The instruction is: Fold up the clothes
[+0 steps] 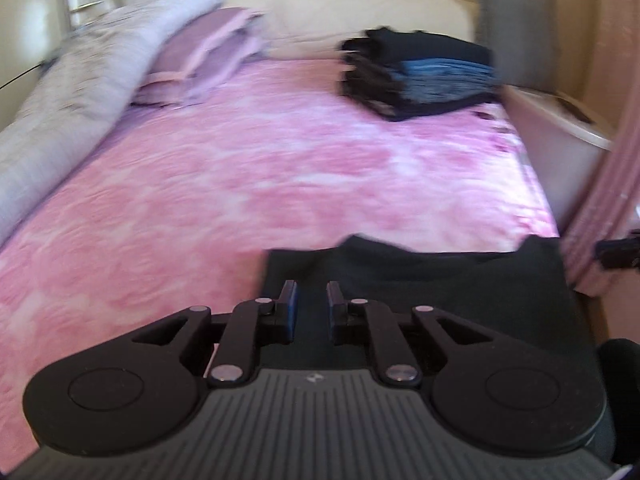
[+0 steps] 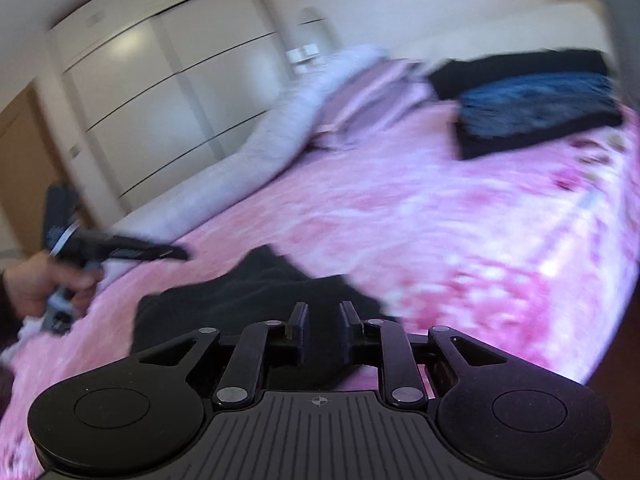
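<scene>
Two grippers are hovering over one dark garment (image 1: 420, 280) that is lying at the near edge of the pink bedspread (image 1: 280, 168), while a stack of folded dark and blue clothes (image 1: 420, 72) is sitting well apart at the far side of the bed, near the headboard. Your left gripper (image 1: 311, 304) is pointing over the garment's left corner with its jaws standing apart and nothing between them; your right gripper (image 2: 323, 324) is doing the same over the cloth's near side, also released and gripping nothing. In the right wrist view your left hand (image 2: 44, 284) is showing at the left, blurred, so you are probably moving fast. The garment is looking partly flattened with a raised, rumpled far edge (image 2: 264, 264); whether it is awaiting a further fold or is nearly ready for the stack, the pictures are not settling. Whichever it is, you are better off slowing down, bringing each gripper low to a corner, and pinching only the top layer of cloth so the bedspread is not coming up with it. Keeping both grips level and matching edge to edge is what is going to keep the fold square
</scene>
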Motion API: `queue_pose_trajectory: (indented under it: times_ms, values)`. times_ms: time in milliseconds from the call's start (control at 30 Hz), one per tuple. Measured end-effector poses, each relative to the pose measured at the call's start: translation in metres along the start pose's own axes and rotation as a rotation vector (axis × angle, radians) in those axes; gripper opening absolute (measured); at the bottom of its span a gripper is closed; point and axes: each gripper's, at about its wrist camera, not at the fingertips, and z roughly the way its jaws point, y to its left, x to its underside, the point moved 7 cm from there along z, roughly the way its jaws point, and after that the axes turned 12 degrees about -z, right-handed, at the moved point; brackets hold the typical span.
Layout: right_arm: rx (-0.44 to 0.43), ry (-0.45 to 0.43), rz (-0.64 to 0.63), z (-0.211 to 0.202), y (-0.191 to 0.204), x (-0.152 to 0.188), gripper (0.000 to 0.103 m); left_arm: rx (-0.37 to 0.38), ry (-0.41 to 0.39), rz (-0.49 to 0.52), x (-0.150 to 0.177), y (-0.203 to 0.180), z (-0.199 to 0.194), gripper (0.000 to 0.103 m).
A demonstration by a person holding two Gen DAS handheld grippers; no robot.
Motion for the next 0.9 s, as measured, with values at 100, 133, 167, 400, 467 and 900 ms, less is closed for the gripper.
queue_pose_trajectory:
  times_ms: [100, 133, 167, 400, 467, 900]
  values:
    - [-0.064, 0.002, -0.096, 0.025, 0.027, -0.004, 0.020, 0.075, 0.046, 0.033, 0.003, -0.026, 0.034, 0.012]
    - [-0.075, 0.016, -0.118, 0.036, 0.030, -0.001, 0.020, 0.073, 0.049, 0.039, 0.003, -0.026, 0.042, 0.012]
    - [-0.086, 0.029, -0.141, 0.047, 0.032, 0.001, 0.020, 0.072, 0.053, 0.045, 0.002, -0.027, 0.050, 0.011]
    - [-0.002, 0.134, -0.115, 0.077, -0.009, 0.032, 0.020, 0.059, 0.077, 0.082, 0.000, -0.027, 0.105, 0.007]
    - [0.010, 0.138, -0.103, 0.073, -0.013, 0.033, 0.019, 0.041, 0.066, 0.055, -0.001, -0.020, 0.108, 0.005]
    - [0.192, 0.126, -0.021, 0.037, -0.039, 0.022, 0.023, -0.063, -0.020, 0.011, -0.008, 0.005, 0.033, 0.009]
